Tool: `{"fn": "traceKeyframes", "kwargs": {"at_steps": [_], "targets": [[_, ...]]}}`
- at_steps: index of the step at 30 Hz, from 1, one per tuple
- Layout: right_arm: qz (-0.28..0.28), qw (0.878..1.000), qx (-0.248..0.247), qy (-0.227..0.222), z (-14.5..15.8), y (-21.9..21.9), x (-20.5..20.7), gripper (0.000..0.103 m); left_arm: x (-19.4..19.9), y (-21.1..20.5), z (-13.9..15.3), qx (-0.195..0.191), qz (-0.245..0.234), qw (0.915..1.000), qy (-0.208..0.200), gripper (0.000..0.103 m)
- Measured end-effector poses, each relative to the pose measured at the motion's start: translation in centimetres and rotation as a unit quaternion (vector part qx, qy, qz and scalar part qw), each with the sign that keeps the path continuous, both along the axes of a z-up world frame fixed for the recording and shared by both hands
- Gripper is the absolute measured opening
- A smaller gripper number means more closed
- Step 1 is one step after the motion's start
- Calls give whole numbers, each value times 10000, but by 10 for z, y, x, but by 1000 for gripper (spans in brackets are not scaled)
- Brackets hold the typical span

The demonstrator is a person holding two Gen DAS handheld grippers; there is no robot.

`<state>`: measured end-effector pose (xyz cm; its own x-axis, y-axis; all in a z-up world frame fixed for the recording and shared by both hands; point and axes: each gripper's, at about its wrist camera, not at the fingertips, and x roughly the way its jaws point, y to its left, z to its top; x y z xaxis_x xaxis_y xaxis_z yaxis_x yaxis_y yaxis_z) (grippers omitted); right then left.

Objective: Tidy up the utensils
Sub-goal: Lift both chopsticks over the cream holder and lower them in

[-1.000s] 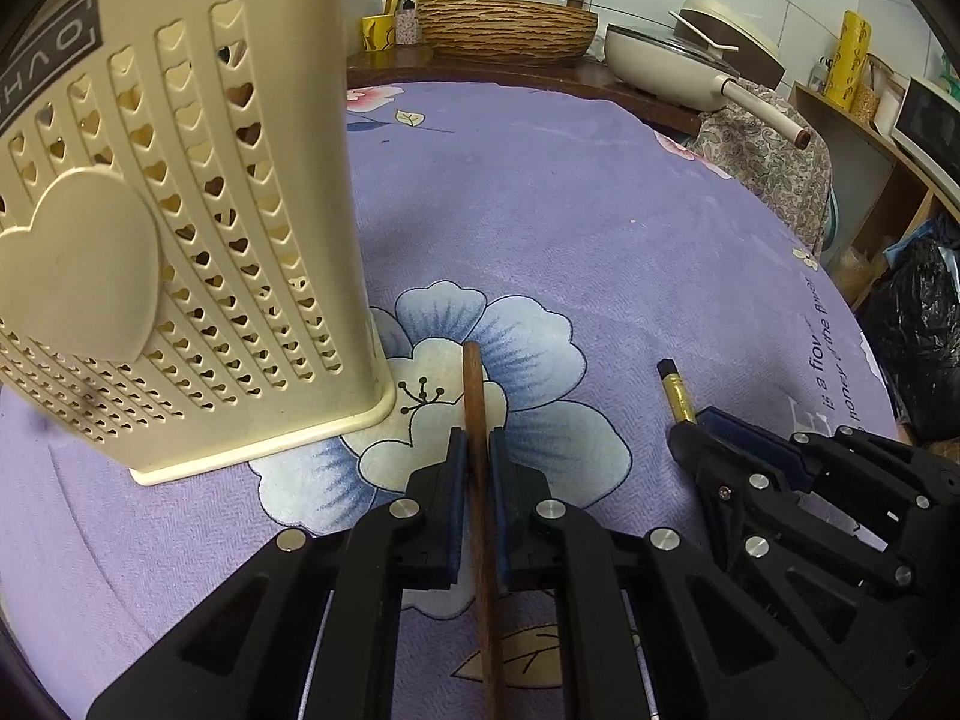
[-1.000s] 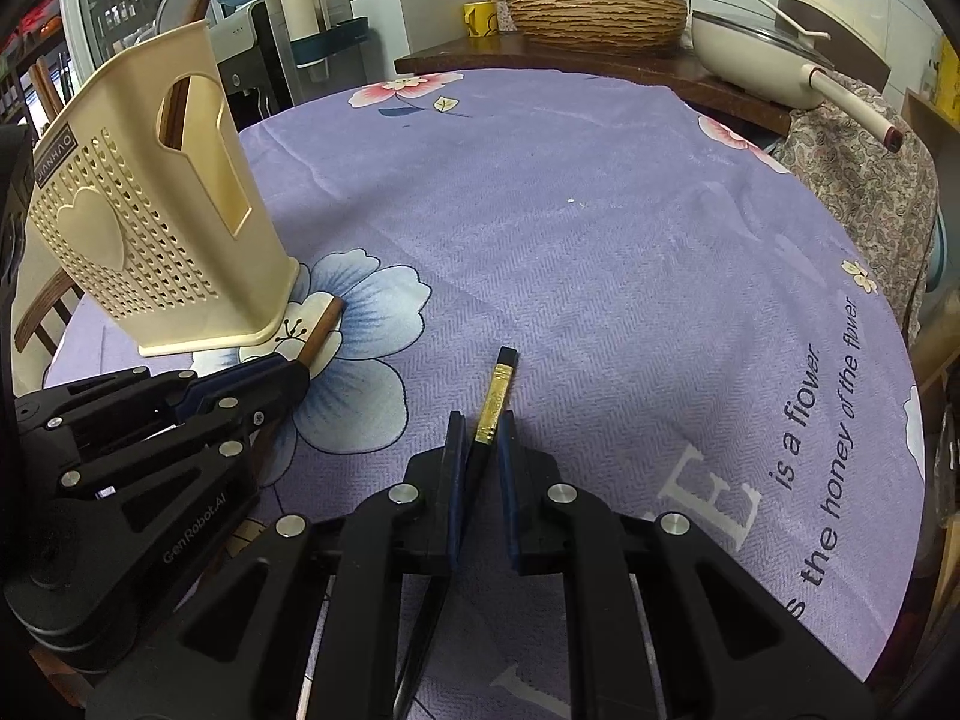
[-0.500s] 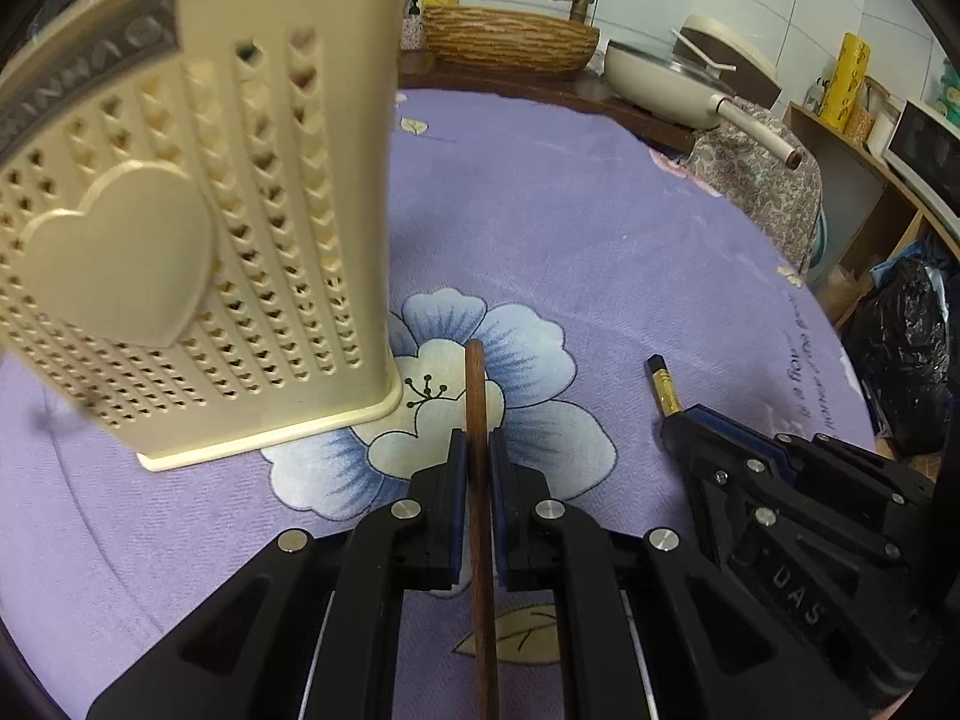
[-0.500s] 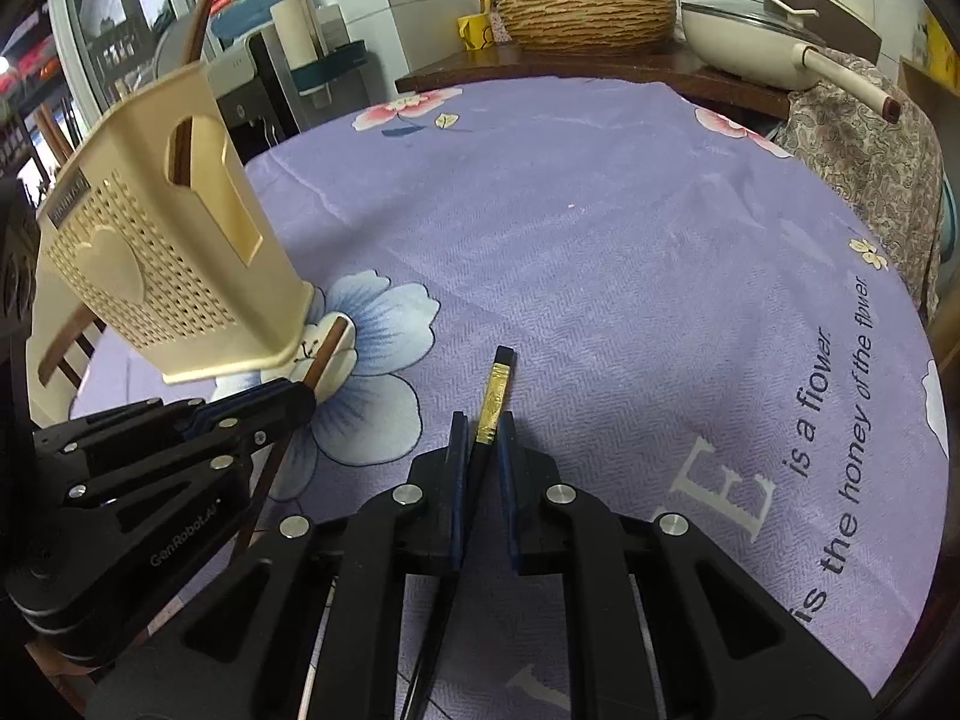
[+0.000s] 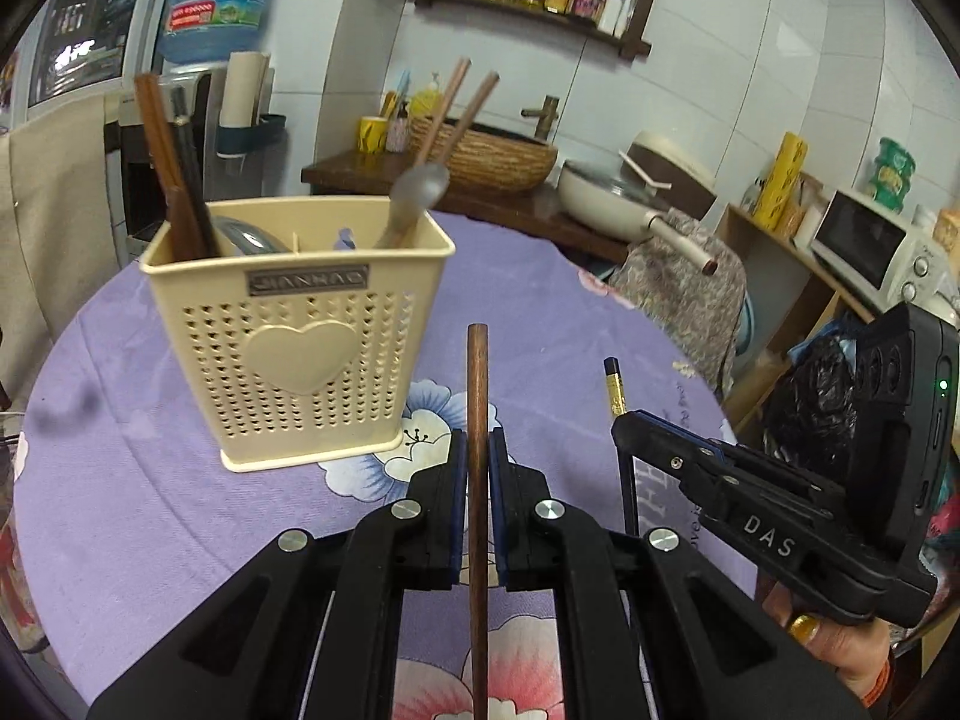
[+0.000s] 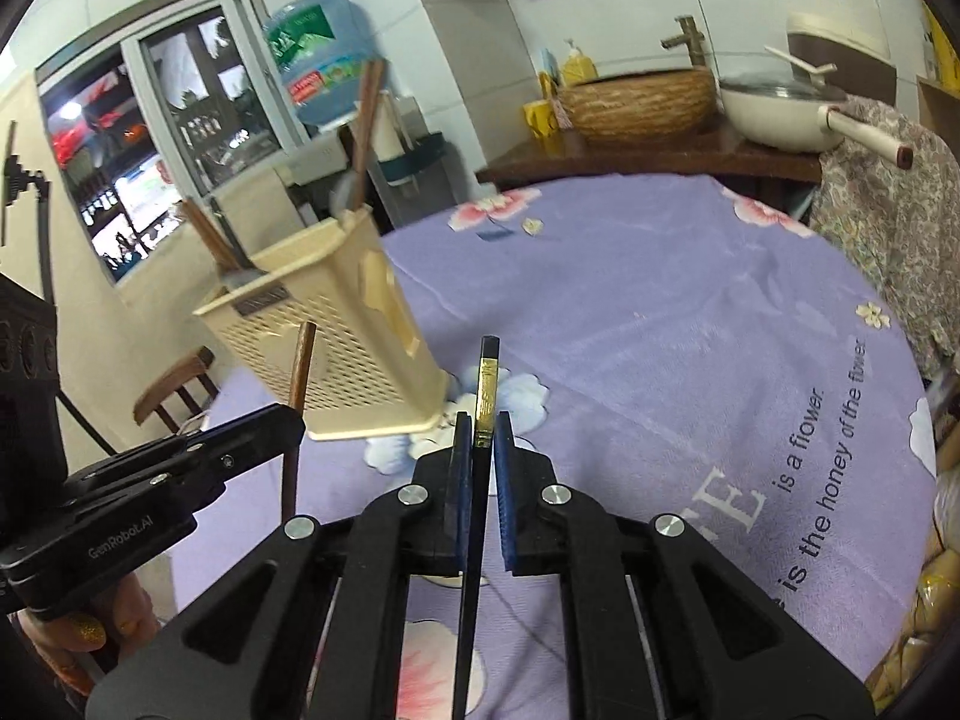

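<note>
A cream perforated utensil holder [image 5: 300,336] with a heart on its front stands on the purple flowered tablecloth [image 5: 540,312]; it shows at the left of the right wrist view [image 6: 348,354]. Chopsticks and spoons stand in it. My left gripper [image 5: 477,450] is shut on a brown wooden chopstick [image 5: 477,396], held above the table right of the holder. My right gripper [image 6: 482,438] is shut on a black chopstick with a gold band [image 6: 486,384]. The two grippers are side by side, and each shows in the other's view.
A counter at the back holds a woven basket [image 5: 486,156] and a white pan [image 5: 606,198]. A water dispenser [image 5: 210,18] stands at the back left, a microwave [image 5: 864,246] at the right. A wooden chair [image 6: 174,384] is beyond the table's left edge.
Both grippers have lifted and tilted up with their chopsticks. The holder, close at the left before, now stands farther off and shows its open top.
</note>
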<state>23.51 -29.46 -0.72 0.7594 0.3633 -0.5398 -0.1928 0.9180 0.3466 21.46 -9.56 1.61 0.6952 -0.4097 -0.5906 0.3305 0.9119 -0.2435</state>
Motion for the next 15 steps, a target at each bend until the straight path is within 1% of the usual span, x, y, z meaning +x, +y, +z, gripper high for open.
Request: {"fn": "traceKeyframes", "kwargs": {"at_steps": [8, 15], "targets": [[286, 9986, -26, -447, 31, 20, -30, 8, -19, 24, 21, -276, 180, 9993, -198, 7], [414, 9957, -156, -815, 50, 34, -49, 7, -31, 39, 38, -341, 272, 9980, -453, 7]]}}
